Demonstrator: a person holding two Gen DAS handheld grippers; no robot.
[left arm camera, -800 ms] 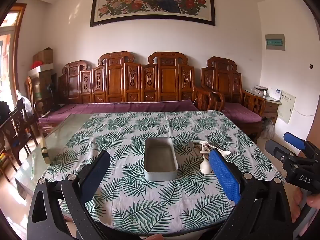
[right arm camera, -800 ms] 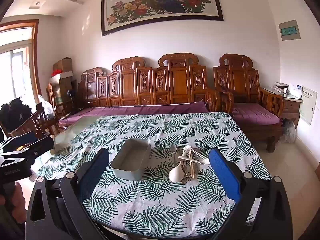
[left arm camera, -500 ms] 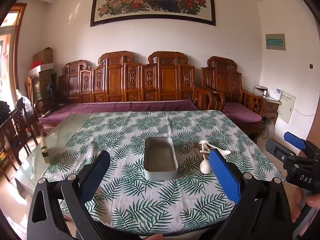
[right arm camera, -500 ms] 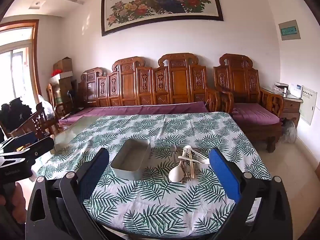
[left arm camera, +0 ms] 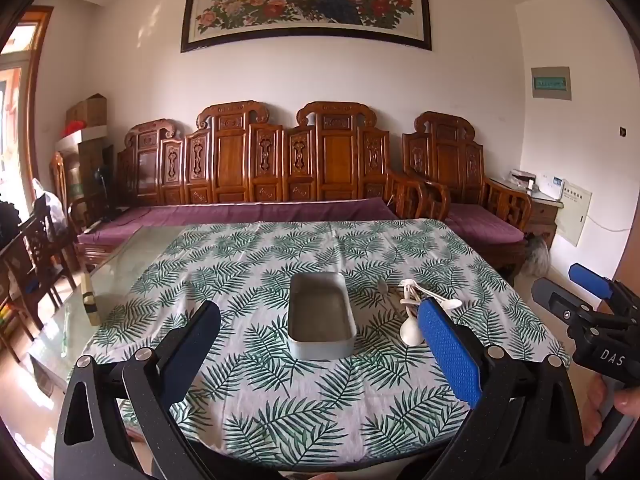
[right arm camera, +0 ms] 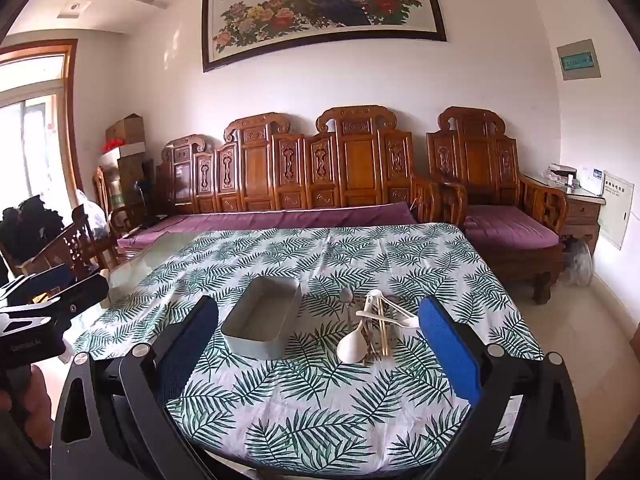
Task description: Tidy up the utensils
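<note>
A grey rectangular tin box [left arm camera: 321, 315] [right arm camera: 262, 325] sits empty on the leaf-print tablecloth [left arm camera: 280, 264] [right arm camera: 304, 380]. To its right lies a pile of utensils [left arm camera: 412, 308] [right arm camera: 370, 326]: white spoons, a metal spoon and chopsticks. My left gripper [left arm camera: 320, 344] is open and empty, held above the table's near edge in front of the box. My right gripper [right arm camera: 320, 344] is open and empty, also near the front edge, facing the box and the pile. Each gripper shows at the side of the other's view [left arm camera: 588, 312] [right arm camera: 44, 300].
A carved wooden sofa [left arm camera: 280, 168] with purple cushions stands behind the table. Wooden chairs [left arm camera: 28, 248] stand at the left. A small bottle [left arm camera: 89, 300] stands on the bare glass part of the table at the left.
</note>
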